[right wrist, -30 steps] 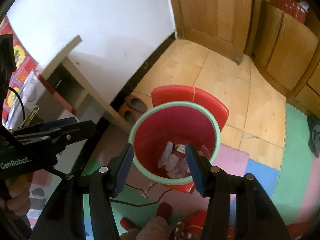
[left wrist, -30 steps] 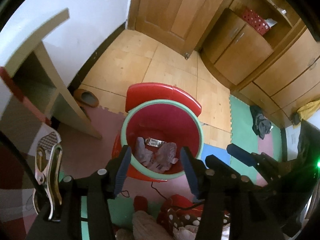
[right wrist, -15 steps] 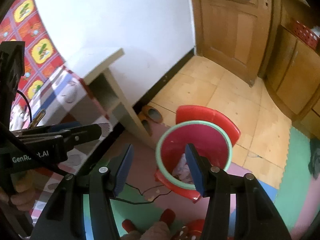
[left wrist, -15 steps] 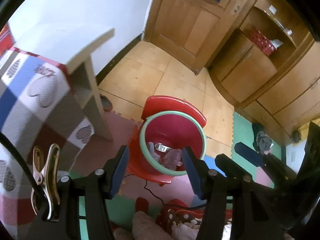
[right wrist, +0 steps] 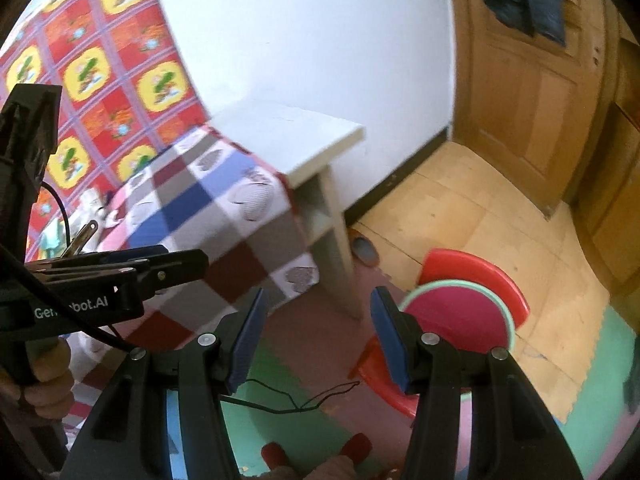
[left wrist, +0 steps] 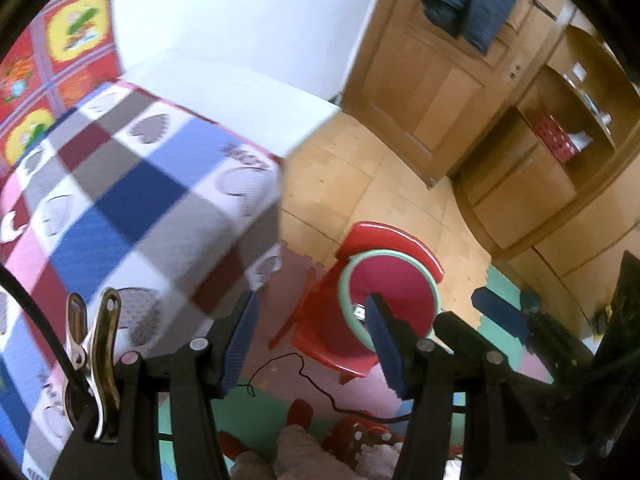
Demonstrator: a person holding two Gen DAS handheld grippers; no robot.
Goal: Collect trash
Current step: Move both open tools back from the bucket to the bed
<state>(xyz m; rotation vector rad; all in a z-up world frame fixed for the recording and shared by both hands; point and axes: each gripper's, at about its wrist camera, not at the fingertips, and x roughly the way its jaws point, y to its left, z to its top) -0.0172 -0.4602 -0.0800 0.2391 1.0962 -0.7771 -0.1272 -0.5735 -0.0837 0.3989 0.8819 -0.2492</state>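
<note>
A red bin with a green rim [left wrist: 400, 280] stands on a red stool on the floor, lower right in both wrist views [right wrist: 460, 312]. A scrap of trash [left wrist: 359, 312] shows inside it in the left wrist view. My left gripper [left wrist: 312, 344] is open and empty, high above the floor beside the table. My right gripper [right wrist: 316, 340] is open and empty too. The left gripper also shows from the side in the right wrist view [right wrist: 152, 268]. Pale crumpled items [right wrist: 94, 204] lie on the far part of the table.
A table with a checked heart-print cloth [left wrist: 132, 200] fills the left side, also in the right wrist view [right wrist: 224, 208]. A wooden door [left wrist: 432, 92] and cupboards [left wrist: 560, 168] stand at the back. A black cable [right wrist: 296, 400] and foam mats [left wrist: 280, 408] lie on the floor.
Both grippers have risen and swung left, away from the bin and toward the table. The tabletop now fills the left side, and the bin looks smaller and lower right.
</note>
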